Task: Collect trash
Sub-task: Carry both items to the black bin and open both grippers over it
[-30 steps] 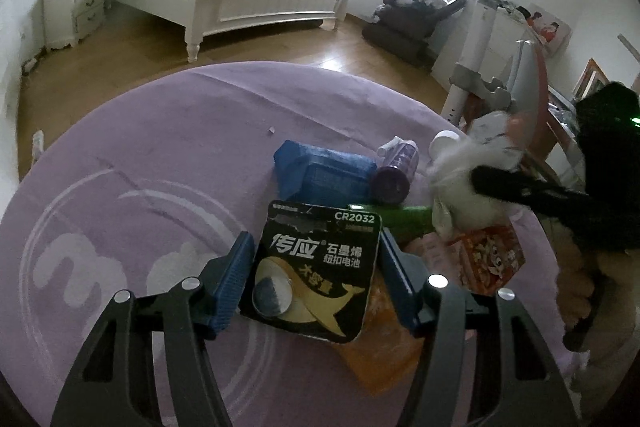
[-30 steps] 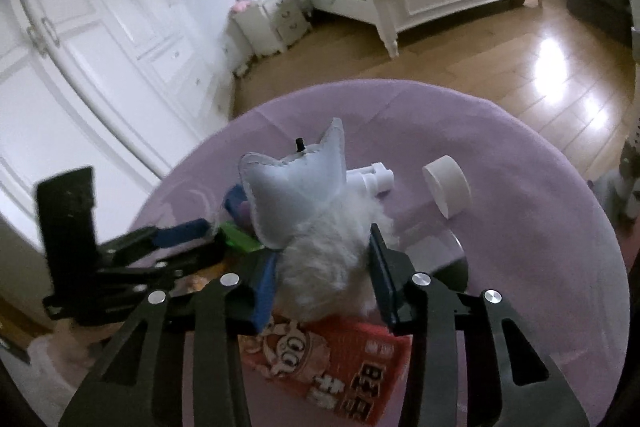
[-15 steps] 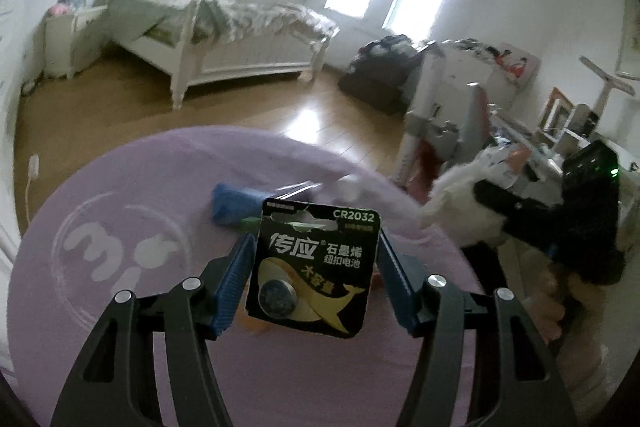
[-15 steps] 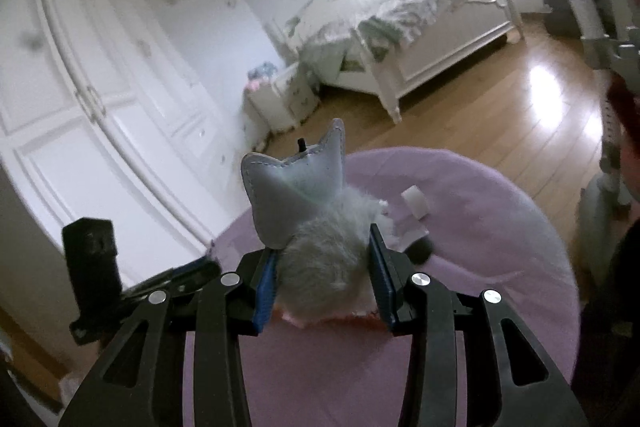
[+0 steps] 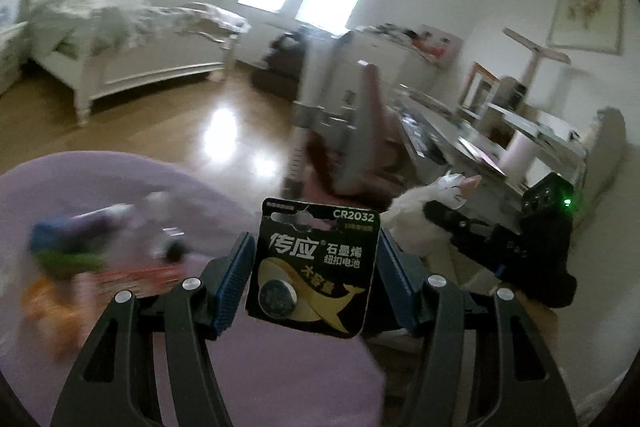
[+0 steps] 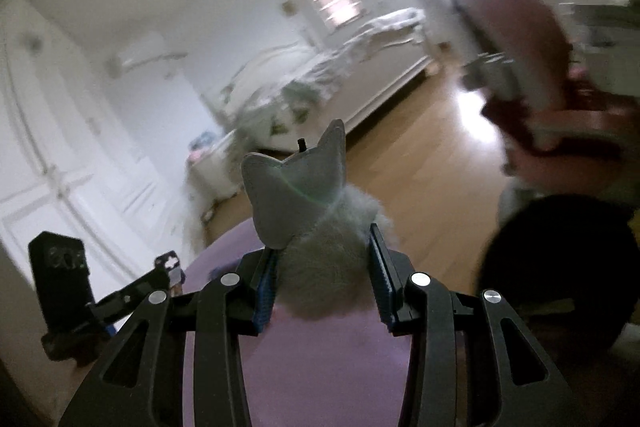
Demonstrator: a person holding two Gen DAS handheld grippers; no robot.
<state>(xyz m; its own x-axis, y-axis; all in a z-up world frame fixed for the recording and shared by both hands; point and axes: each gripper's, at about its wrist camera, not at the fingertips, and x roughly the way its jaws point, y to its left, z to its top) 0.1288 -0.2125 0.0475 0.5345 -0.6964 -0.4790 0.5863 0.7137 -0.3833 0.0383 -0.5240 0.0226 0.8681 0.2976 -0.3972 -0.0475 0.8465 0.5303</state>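
My left gripper (image 5: pixel 314 277) is shut on a black CR2032 battery card (image 5: pixel 314 267) with a gold whale print, held upright above the purple rug (image 5: pixel 280 367). My right gripper (image 6: pixel 322 275) is shut on a fluffy white cat-shaped toy (image 6: pixel 316 227), its grey felt ears sticking up past the blue pads. That toy (image 5: pixel 424 211) and the right gripper also show at the right of the left wrist view. Blurred trash lies on the rug at the left: a blue pack (image 5: pixel 44 233), a green wrapper (image 5: pixel 68 261), a red packet (image 5: pixel 136 277) and an orange piece (image 5: pixel 48 307).
A white bed (image 5: pixel 132 43) stands at the back left on the wooden floor (image 5: pixel 180 131). A chair (image 5: pixel 360 131) and a cluttered desk (image 5: pixel 480 147) fill the right. A dark round shape (image 6: pixel 560 267) sits low right in the right wrist view. White wardrobe doors (image 6: pixel 60 147) line the left.
Both grippers have risen and swung right, away from the trash pile, each still holding its item. The rug and pile have slid to the lower left; the chair and desk have come into view.
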